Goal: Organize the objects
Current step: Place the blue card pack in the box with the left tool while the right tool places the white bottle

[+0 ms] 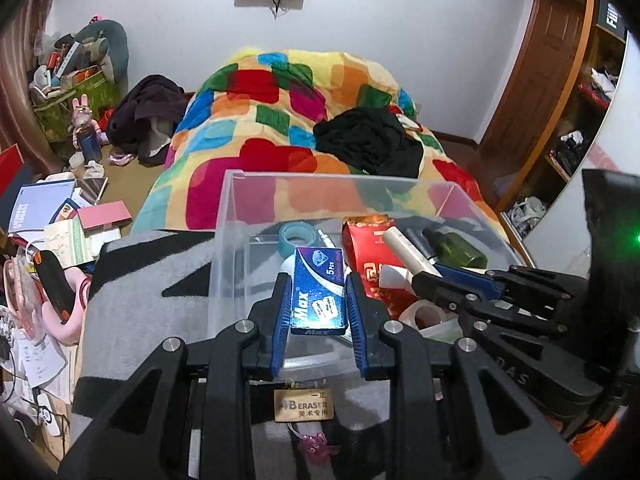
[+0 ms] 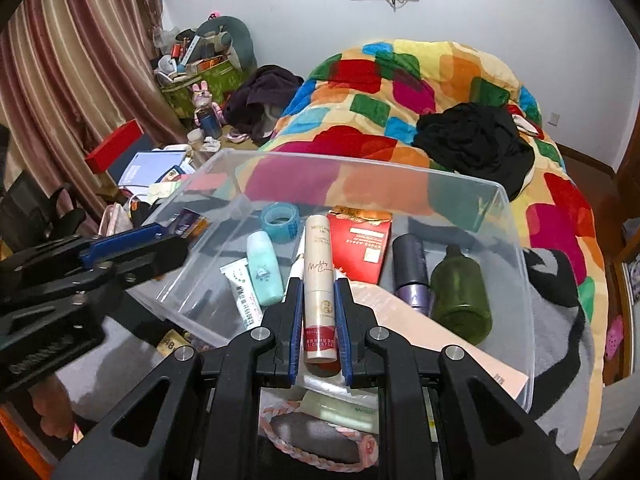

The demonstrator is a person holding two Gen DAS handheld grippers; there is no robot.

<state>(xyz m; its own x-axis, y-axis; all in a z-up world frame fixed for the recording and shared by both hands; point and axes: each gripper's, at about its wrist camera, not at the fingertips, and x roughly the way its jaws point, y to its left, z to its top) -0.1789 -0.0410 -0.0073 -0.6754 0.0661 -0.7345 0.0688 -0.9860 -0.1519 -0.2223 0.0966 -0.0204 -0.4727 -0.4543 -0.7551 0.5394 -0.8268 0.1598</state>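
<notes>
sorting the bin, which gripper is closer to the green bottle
Right. The right gripper, shut on the cream tube, sits just left of the green bottle; the left gripper, holding the blue box, is at the bin's far side.

You get even, fairly bright indoor light in both views, and the white wall (image 1: 400, 40) reads clean with no harsh shadows. Fisheye bending curves the door frame (image 1: 560, 60) and curtain (image 2: 60, 80), and black vignette fills the corners. Soft glare streaks the clear bin (image 2: 516, 280) walls. A green lamp glow (image 1: 636, 238) flares at the left view's right edge.
</notes>
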